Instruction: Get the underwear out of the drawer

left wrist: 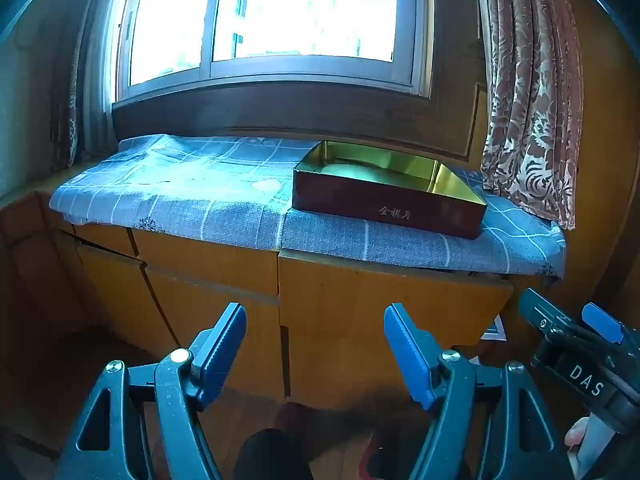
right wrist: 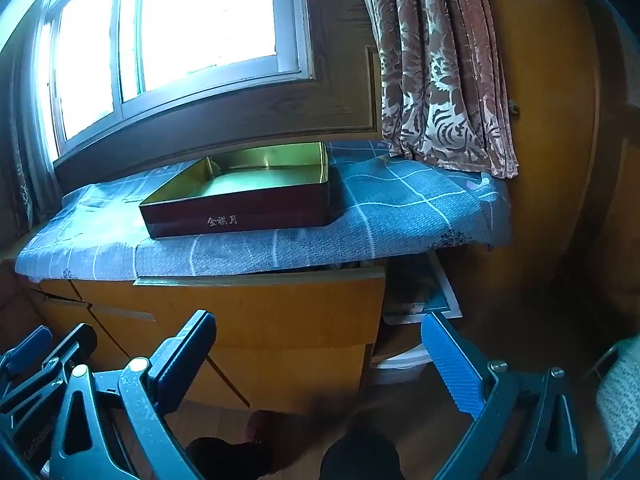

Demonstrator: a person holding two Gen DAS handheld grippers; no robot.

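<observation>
2 jaws gape empty on each hand-held gripper, left (left wrist: 316, 344) and right (right wrist: 320, 354); ahead, the drawer (right wrist: 260, 304) hides soft, light underwear: pinch a fold.

Left tool (left wrist: 315, 344) jaws apart before wooden drawer (left wrist: 384, 300), empty tin box (left wrist: 384, 208) on blue cloth (left wrist: 200, 196), window (left wrist: 272, 20) behind.

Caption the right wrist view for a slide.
Open right claw faces wooden cabinet drawer beneath empty dark-red, gold-lined metal tin.
</observation>
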